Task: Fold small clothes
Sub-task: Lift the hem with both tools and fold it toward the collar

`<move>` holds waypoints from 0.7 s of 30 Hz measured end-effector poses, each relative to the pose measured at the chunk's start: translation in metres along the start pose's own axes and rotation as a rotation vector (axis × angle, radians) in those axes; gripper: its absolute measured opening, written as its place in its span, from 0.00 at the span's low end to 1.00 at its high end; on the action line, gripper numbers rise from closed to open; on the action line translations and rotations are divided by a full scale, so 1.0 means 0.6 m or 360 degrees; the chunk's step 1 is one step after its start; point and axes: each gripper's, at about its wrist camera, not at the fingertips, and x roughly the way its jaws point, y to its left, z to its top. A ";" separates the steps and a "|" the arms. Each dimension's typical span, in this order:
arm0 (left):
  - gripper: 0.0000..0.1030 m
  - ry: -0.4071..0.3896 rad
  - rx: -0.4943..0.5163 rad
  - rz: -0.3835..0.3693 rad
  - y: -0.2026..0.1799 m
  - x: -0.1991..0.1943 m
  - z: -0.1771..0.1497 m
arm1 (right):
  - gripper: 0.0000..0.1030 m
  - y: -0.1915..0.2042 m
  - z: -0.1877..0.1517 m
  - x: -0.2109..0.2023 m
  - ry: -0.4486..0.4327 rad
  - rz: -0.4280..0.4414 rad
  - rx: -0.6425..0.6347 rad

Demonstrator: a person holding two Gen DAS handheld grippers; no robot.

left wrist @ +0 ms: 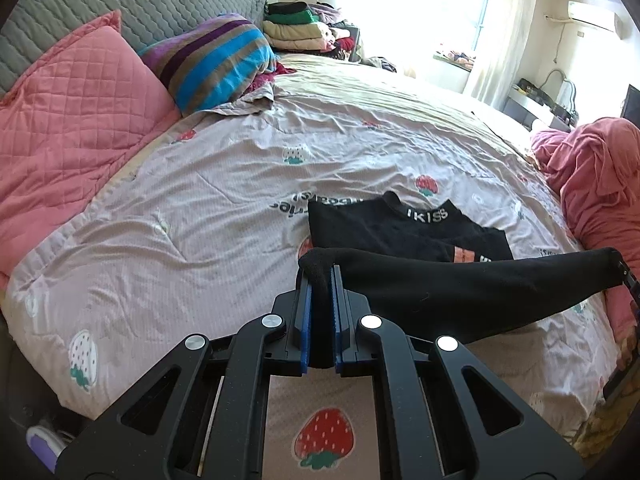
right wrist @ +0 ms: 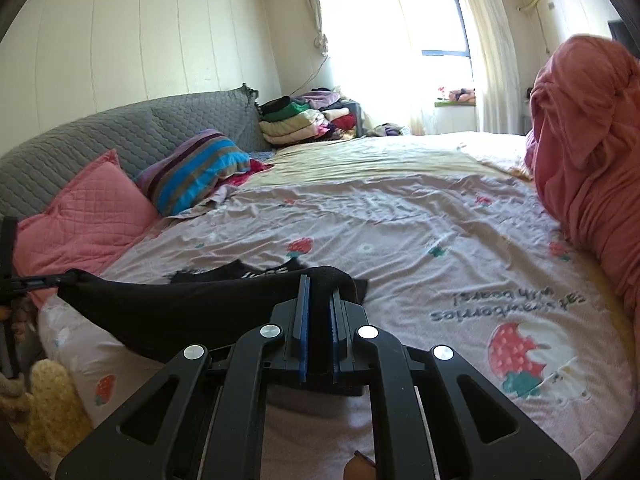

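Hand-held grippers [left wrist: 320, 280] [right wrist: 320, 292] clamped on black garment [left wrist: 460, 280].

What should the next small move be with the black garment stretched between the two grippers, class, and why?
Probably carry the black garment forward and lower it onto the strawberry-print quilt. The left gripper and right gripper each pinch one end, so it hangs taut just above the bedding, partly over the folded black garment.
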 end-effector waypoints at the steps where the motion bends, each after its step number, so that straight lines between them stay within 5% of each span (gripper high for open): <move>1: 0.03 -0.0003 -0.0002 0.0000 0.000 0.001 0.002 | 0.07 0.005 0.001 0.001 -0.0013 -0.0024 -0.0036; 21: 0.03 -0.0031 -0.0015 0.0090 -0.005 0.086 0.040 | 0.07 0.012 0.004 0.094 -0.0001 -0.0226 -0.0177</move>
